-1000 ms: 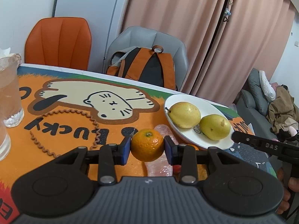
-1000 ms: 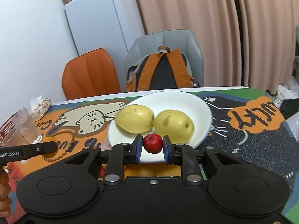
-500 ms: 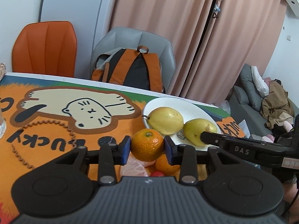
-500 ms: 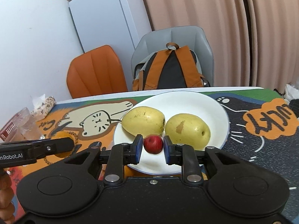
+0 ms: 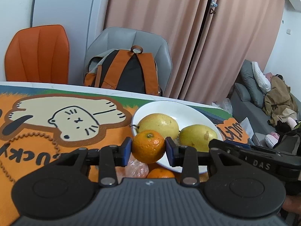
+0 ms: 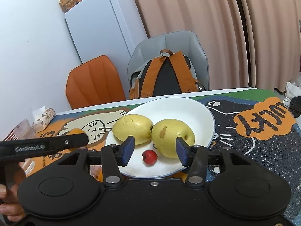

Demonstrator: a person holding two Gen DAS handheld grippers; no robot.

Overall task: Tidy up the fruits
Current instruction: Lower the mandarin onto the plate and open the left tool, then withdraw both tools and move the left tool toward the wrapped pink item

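My left gripper (image 5: 148, 149) is shut on an orange (image 5: 148, 146), held just above the near left rim of a white plate (image 5: 190, 111). The plate holds two yellow pears (image 5: 159, 125) (image 5: 197, 135). My right gripper (image 6: 153, 149) is open over the plate's (image 6: 191, 111) near part. A small red fruit (image 6: 149, 156) lies on the plate between its fingers, free of both pads. The two pears (image 6: 133, 129) (image 6: 172, 137) sit just behind it. The left gripper's side shows at the left of the right wrist view (image 6: 43, 145).
Another orange (image 5: 160, 173) and a clear plastic bag (image 5: 136, 168) lie on the cat-print mat (image 5: 56, 128) under my left gripper. A glass (image 6: 24, 131) and a wrapped snack (image 6: 44, 117) stand far left. Two chairs and a backpack (image 6: 163, 75) are behind the table.
My right gripper has opened and let the red fruit down onto the plate. My left gripper has carried the orange right, up to the plate's rim.
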